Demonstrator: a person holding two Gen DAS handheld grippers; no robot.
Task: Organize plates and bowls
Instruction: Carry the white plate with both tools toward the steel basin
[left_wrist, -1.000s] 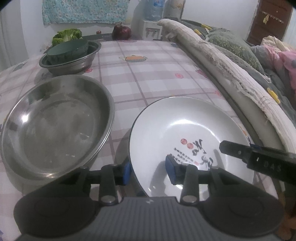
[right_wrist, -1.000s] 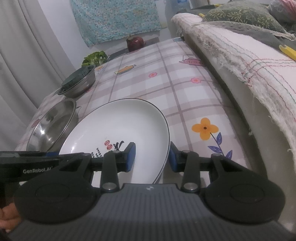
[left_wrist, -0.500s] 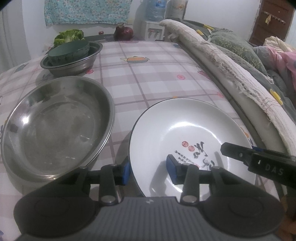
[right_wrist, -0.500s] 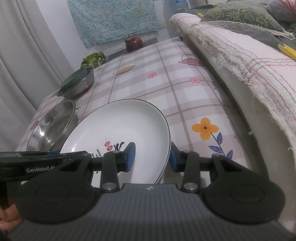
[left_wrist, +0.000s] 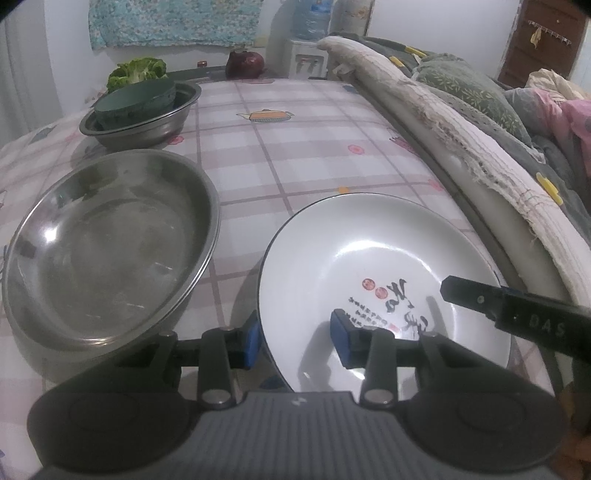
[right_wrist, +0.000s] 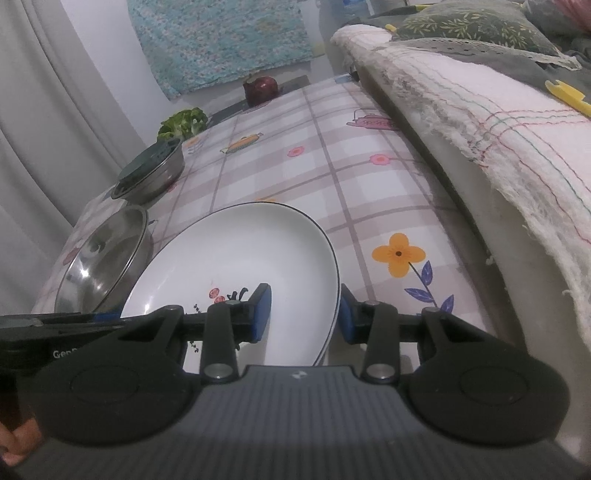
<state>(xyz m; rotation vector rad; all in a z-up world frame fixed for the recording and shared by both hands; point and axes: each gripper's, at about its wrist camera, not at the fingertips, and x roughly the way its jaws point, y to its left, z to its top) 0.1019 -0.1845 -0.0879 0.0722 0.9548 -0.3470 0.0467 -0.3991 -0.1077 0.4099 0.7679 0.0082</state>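
A white ceramic plate with a thin dark rim and painted red dots and black brush script (left_wrist: 369, 258) sits near the front right corner of the bench (left_wrist: 295, 155), which is covered by a pink-and-white checked cloth with printed teapots and flowers. Nothing lies in the plate.

The left hand-held gripper (left_wrist: 295, 341) straddles the plate's near left rim: one blue pad sits outside the rim, the other inside over the white surface. Its jaws stand narrow, but whether the pads actually press the rim cannot be told. The right hand-held gripper (right_wrist: 304, 314) straddles the plate's near right rim in the same way, one pad inside and one outside, jaws narrow, contact unclear. In the left wrist view its black finger reaches in over the plate from the right.

Just left of the plate, near the front left edge, stands a wide shallow stainless steel basin (left_wrist: 107, 251), empty, and from its doubled rim it looks like two nested. Farther back along the left edge is a smaller deep stainless steel bowl (left_wrist: 147, 125) holding a dark green round bowl turned upside down (left_wrist: 136, 101). Behind it, at the far left corner, lies a green leafy vegetable (left_wrist: 136, 72), and at the far edge a dark red round fruit (left_wrist: 245, 64).
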